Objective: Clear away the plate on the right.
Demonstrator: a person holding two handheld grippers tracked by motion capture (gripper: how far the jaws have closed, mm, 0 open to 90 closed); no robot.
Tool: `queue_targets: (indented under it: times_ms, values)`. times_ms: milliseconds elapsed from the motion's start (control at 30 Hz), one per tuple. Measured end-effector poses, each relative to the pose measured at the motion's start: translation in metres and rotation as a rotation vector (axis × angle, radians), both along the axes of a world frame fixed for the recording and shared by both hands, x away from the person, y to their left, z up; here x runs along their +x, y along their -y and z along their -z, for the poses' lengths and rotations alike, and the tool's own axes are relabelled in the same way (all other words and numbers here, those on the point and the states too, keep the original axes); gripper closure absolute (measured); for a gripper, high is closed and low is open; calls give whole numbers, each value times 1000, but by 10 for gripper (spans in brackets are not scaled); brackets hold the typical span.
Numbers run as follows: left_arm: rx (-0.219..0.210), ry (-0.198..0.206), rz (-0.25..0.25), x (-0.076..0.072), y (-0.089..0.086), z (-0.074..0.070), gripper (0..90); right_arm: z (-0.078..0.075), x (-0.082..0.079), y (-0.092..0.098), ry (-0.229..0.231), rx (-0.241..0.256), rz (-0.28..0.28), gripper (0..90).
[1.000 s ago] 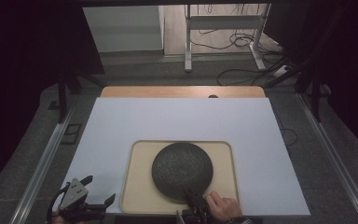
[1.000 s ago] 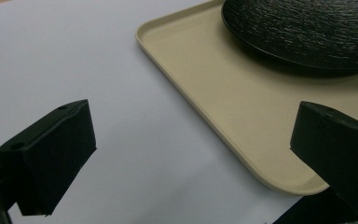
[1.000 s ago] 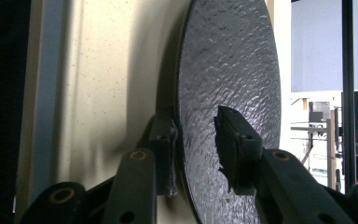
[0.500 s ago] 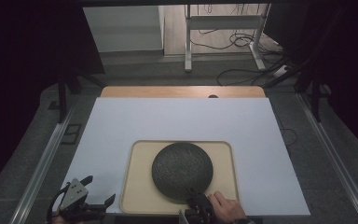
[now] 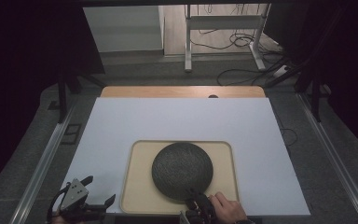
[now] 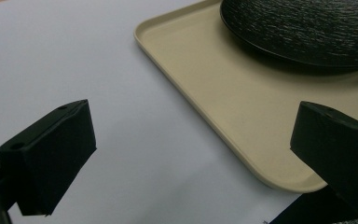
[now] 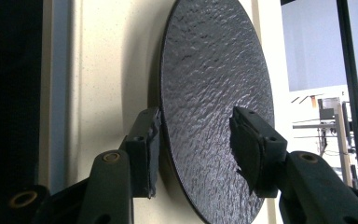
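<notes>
On the beige tray (image 5: 140, 186), toward its near half, sits a dark, rough-textured plate (image 5: 182, 170), round and shallow. At its near edge the right gripper (image 5: 196, 199) straddles the rim: in the right gripper view one jaw lies under the plate (image 7: 214, 93), against the tray (image 7: 102, 70), and the other above its upper face, with a gap on the upper side, so the jaws look partly parted and not yet pinched. That stance suits lifting the plate by its rim, I judge. The person's hand (image 5: 227, 211) backs the tool from the table's near edge. Off to the left, the left gripper (image 5: 93, 196) rests over the white sheet (image 5: 177, 121) just beside the tray's near left corner (image 6: 270, 177), jaws spread wide and holding nothing, probably waiting to steady the tray.
</notes>
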State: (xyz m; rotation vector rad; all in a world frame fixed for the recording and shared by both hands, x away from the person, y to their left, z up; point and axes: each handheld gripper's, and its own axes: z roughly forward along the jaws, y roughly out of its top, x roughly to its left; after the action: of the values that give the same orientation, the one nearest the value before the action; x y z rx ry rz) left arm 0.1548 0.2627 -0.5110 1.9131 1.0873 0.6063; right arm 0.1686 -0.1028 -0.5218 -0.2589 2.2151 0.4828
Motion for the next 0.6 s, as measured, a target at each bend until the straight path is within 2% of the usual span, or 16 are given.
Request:
queue_targets:
  times_ms: [600]
  values:
    - [8,-2,3,0,1,0,0,-5,0,5,-25,30,-6,492]
